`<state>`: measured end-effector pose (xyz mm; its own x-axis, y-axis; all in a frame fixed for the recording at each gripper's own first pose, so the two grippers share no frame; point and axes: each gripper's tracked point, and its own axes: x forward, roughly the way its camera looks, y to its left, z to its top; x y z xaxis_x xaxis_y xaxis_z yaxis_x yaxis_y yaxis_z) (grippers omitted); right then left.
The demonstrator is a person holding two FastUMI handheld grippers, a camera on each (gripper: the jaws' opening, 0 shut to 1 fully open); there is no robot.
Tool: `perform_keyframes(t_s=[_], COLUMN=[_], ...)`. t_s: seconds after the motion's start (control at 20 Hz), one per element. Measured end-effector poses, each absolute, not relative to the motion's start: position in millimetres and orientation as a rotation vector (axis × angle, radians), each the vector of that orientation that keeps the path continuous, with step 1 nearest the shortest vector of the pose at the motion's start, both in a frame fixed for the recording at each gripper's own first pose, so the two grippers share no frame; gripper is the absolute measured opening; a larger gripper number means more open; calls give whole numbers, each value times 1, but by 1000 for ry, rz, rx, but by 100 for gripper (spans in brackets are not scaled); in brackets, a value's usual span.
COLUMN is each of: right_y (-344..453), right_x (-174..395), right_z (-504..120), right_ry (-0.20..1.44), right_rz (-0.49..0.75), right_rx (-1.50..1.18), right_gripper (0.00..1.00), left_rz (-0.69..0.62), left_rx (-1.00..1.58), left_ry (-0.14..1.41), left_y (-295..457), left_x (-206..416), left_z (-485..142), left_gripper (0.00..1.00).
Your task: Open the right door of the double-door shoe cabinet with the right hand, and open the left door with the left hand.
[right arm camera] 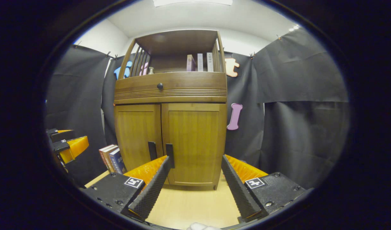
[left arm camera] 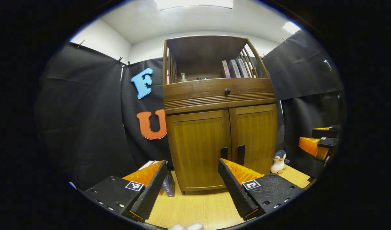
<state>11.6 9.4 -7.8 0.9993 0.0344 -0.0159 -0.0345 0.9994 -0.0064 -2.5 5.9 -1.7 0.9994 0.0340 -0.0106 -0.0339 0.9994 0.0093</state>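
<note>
The brown wooden shoe cabinet (left arm camera: 219,95) stands straight ahead with both doors closed. Its left door (left arm camera: 198,150) and right door (left arm camera: 256,137) each carry a dark vertical handle at the centre seam: the left handle (left arm camera: 224,153) and the right handle (left arm camera: 241,155). My left gripper (left arm camera: 192,163) is open, a short way in front of the left door, touching nothing. My right gripper (right arm camera: 195,159) is open in front of the right door (right arm camera: 194,143), with the right handle (right arm camera: 170,155) just above its left fingertip. Nothing sits between either pair of fingers.
A drawer with a round knob (left arm camera: 227,91) and an open shelf of books top the doors. Upright books (right arm camera: 112,159) stand left of the cabinet and a penguin plush (left arm camera: 279,162) right of it, on the light wooden floor (left arm camera: 195,207). Black cloth walls close in.
</note>
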Motion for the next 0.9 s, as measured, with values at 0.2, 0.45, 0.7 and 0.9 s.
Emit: perform_keyframes(t_s=[0.2,0.45,0.7,0.9], right_y=[9,12,32,61], right_x=[23,55,104,148], right_z=[-16,-33,-61,-80], right_ry=[25,33,59,78], right_rz=[33,30,61,116], right_rx=[-18,-51,-97,-94], right_gripper=[100,100,100,100], left_rz=[42,53,83,136], left_rx=[4,-2,5,-11], left_ry=[10,36,75,99], left_y=[9,13,26,37], left_x=[-4,-7,-17,-29], left_z=[-3,-16,-27,-32], left_gripper=[96,96,96,96])
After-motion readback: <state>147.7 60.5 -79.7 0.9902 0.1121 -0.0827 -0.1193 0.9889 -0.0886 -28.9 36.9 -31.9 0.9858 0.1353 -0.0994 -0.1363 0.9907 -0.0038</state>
